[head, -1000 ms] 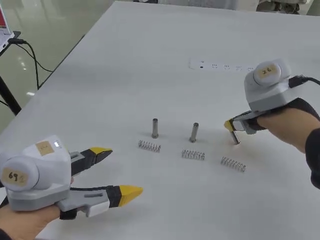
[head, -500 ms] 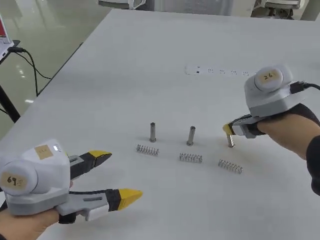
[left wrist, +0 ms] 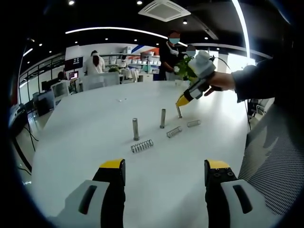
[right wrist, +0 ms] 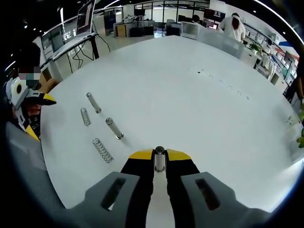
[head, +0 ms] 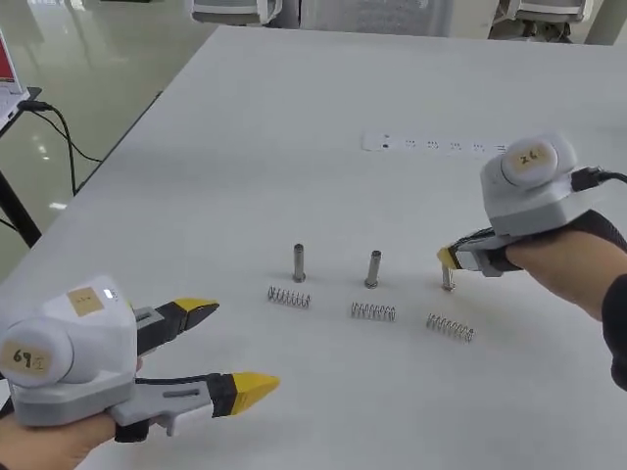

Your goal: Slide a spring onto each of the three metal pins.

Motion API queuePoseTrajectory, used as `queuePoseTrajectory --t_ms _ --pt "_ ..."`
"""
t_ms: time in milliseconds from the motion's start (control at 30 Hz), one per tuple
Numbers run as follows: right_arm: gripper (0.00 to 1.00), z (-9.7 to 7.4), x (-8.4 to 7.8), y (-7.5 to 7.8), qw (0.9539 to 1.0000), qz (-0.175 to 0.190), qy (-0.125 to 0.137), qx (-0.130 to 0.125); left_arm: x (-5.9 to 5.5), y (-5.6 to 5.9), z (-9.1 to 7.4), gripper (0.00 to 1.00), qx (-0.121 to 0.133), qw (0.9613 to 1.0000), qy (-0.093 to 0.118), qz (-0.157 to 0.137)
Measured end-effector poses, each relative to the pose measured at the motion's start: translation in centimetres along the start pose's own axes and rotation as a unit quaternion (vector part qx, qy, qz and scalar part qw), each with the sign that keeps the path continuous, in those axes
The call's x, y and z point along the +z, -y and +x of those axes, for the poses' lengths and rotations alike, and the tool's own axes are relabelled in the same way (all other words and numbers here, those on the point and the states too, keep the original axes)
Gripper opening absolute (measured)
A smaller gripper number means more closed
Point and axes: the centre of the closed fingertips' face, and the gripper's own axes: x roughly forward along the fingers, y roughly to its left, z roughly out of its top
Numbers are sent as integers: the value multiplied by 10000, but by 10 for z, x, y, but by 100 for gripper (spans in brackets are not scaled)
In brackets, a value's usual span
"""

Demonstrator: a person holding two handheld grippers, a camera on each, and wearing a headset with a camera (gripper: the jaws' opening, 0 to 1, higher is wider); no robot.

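Three metal pins stand in a row on the white table: left pin, middle pin, right pin. A spring lies in front of each: left spring, middle spring, right spring. My right gripper is shut on the right pin, whose top shows between the yellow tips. My left gripper hovers open at the near left, well short of the left pin and the left spring.
A white power strip lies farther back on the table. The table's left edge drops to a floor with a black cable. People stand beyond the table's far side in the left gripper view.
The head camera has shifted a little. My right gripper stays shut on the right pin, which now stands straighter. The left gripper stays open in place.
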Motion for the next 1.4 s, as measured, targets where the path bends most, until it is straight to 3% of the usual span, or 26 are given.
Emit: queuePoseTrajectory --t_ms 567,1400 --pt "10 -4 -3 0 9998 181 55 20 2 1 1 66 -6 10000 19 8" --pt "10 -8 -13 0 9999 128 -21 -26 2 2 2 66 -25 10000 28 19"
